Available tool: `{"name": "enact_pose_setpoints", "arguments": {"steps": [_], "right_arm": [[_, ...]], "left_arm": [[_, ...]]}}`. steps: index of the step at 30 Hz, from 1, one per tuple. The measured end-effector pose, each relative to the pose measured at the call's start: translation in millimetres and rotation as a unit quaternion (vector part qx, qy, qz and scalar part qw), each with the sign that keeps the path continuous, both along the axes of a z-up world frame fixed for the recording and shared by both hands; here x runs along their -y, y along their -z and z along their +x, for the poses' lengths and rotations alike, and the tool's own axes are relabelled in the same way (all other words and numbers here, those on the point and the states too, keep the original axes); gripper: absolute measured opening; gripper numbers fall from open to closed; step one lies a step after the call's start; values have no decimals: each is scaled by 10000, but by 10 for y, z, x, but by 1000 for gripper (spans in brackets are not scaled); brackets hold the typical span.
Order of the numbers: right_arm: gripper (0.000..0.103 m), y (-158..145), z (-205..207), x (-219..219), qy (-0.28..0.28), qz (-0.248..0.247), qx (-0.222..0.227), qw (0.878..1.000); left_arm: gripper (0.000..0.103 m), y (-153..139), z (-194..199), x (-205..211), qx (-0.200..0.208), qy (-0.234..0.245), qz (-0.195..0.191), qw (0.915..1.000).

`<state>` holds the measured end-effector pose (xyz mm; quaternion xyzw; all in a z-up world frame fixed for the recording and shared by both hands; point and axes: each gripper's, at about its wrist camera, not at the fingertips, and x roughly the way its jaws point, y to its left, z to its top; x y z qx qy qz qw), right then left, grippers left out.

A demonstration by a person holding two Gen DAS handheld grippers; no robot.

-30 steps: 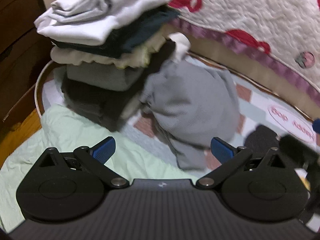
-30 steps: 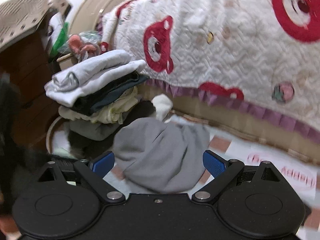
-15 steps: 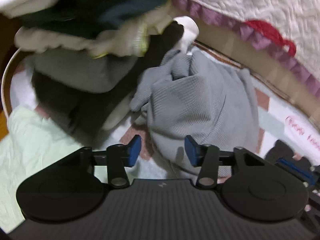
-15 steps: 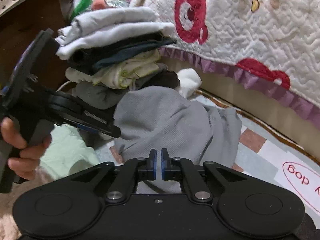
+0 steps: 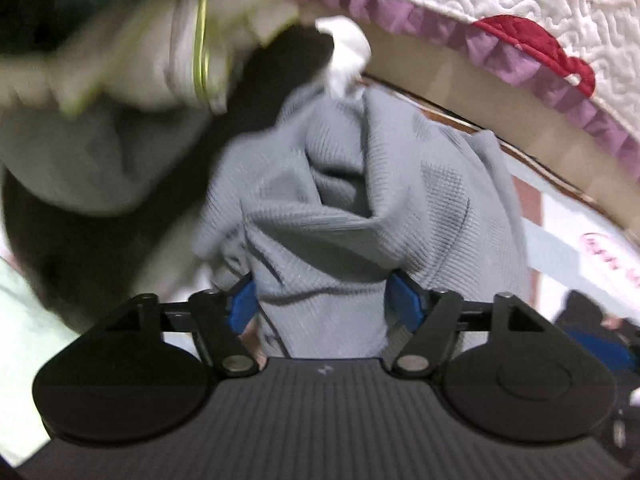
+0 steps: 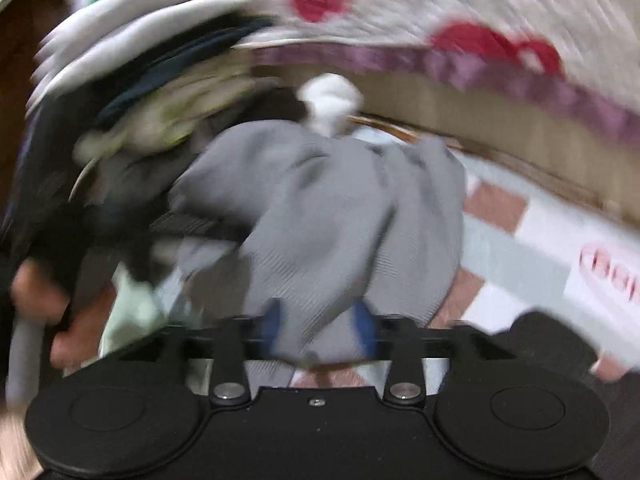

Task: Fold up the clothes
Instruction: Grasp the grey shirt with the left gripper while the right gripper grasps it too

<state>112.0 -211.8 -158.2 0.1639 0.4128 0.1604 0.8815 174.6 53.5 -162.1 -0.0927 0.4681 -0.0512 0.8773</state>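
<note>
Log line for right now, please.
left gripper: opening, grey garment between pads | right gripper: opening, same garment between | stack: folded, behind

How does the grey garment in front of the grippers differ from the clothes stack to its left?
The grey garment lies loose and crumpled on the mat; the clothes stack is folded pieces piled in flat layers. The garment is one colour, a ribbed grey knit; the stack mixes white, dark and pale yellow-green layers. The garment sits low between both grippers' opening jaws; the stack rises higher, with no gripper on it. Both rest on the same patterned mat before the quilt.
</note>
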Motion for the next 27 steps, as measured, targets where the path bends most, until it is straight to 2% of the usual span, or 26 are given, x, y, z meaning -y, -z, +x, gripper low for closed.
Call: {"name": "enact_pose_setpoints", "arguments": {"steps": [2,3,4,6,8,9,10,11,13,15,16,19,20,21,22,23,24,25,26,27], "right_arm": [[56,166,261,222,491,934,-360,9938],[58,253,382,297,658,1291,-511,9881],[60,319,485,318,738,1449,-594,9849],[63,443,684,336,865,1681,-730,9793],[62,540,804,272,849,1739,-733,9784],[34,566,833,231,793,1769,-655,9788],[6,525,815,177,614,1718,-472,9821],[6,429,782,128,431,1572,-181,9865],[6,114,557,117,258,1418,593,9878],[6,-215,180,266,443,1370,1303,9810],[6,-365,-61,381,658,1234,1568,9777],[5,-801,-800,737,1343,713,2278,9618],[5,-866,-1027,837,1576,170,2390,9580],[5,-886,-1231,926,1856,-604,2373,9516],[5,-851,-1352,1028,2126,-1134,2225,9447],[5,-742,-1423,1169,2434,-1412,1888,9409],[5,-616,-1486,1320,2747,-1639,1504,9355],[7,-489,-1549,1472,3052,-1861,1115,9272],[8,-323,-1585,1588,3243,-2019,701,9215],[15,-147,-1613,1696,3398,-2157,280,9150]], "left_arm": [[73,97,12,-137,-59,-121,-502,9986],[65,129,8,-176,-65,-59,-645,9979],[45,145,12,-189,-69,36,-684,9976],[23,161,17,-199,-32,238,-696,9973],[17,126,-31,-127,155,426,-511,9977],[15,106,-58,-87,254,518,-408,9975],[14,83,-85,-48,391,622,-272,9969],[13,40,-124,0,572,722,-146,9956],[12,-100,-233,62,984,931,-72,9908],[8,-265,-329,95,1256,1169,-316,9847],[8,-366,-376,124,1351,1305,-486,9810],[8,-722,-495,402,1123,1909,-1065,9693],[8,-822,-559,566,1033,2185,-1161,9634],[12,-888,-607,766,936,2488,-1141,9572],[20,-945,-650,973,835,2793,-1093,9503],[25,-961,-689,1179,729,3114,-1016,9420],[35,-942,-710,1319,693,3322,-979,9356],[42,-903,-708,1424,722,3410,-948,9325],[44,-840,-690,1494,752,3396,-878,9334],[44,-759,-663,1519,778,3345,-794,9358]]}}
